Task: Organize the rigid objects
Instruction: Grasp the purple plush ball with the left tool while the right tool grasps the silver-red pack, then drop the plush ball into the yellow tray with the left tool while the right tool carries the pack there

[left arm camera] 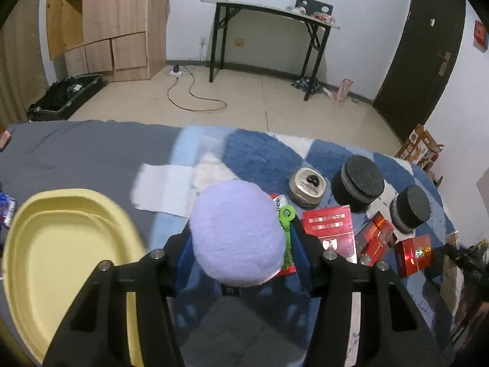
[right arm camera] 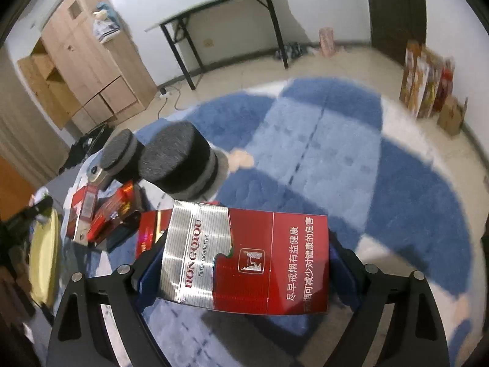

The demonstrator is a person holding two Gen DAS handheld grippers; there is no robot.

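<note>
My left gripper (left arm camera: 242, 240) is shut on a fluffy lilac ball (left arm camera: 235, 232) with a green plastic clip (left arm camera: 286, 223) on its right side, held above the blue-and-white rug (left arm camera: 259, 153). A yellow tray (left arm camera: 27, 244) lies to its left on the grey sheet. My right gripper (right arm camera: 244, 263) is shut on a red-and-silver cigarette pack (right arm camera: 244, 253), which spans its blue pads above the rug (right arm camera: 336, 153). Two black foam-topped cylinders (left arm camera: 357, 183) (left arm camera: 409, 208), a round metal tin (left arm camera: 307, 186) and several red boxes (left arm camera: 333, 226) sit on the rug.
A white paper towel (left arm camera: 165, 189) lies on the rug's left edge. In the right wrist view the cylinders (right arm camera: 180, 165), red boxes (right arm camera: 113, 214) and yellow tray (right arm camera: 42, 260) are left of the gripper. The bed edge drops to the floor beyond, with a black-legged table (left arm camera: 269, 12) against the wall.
</note>
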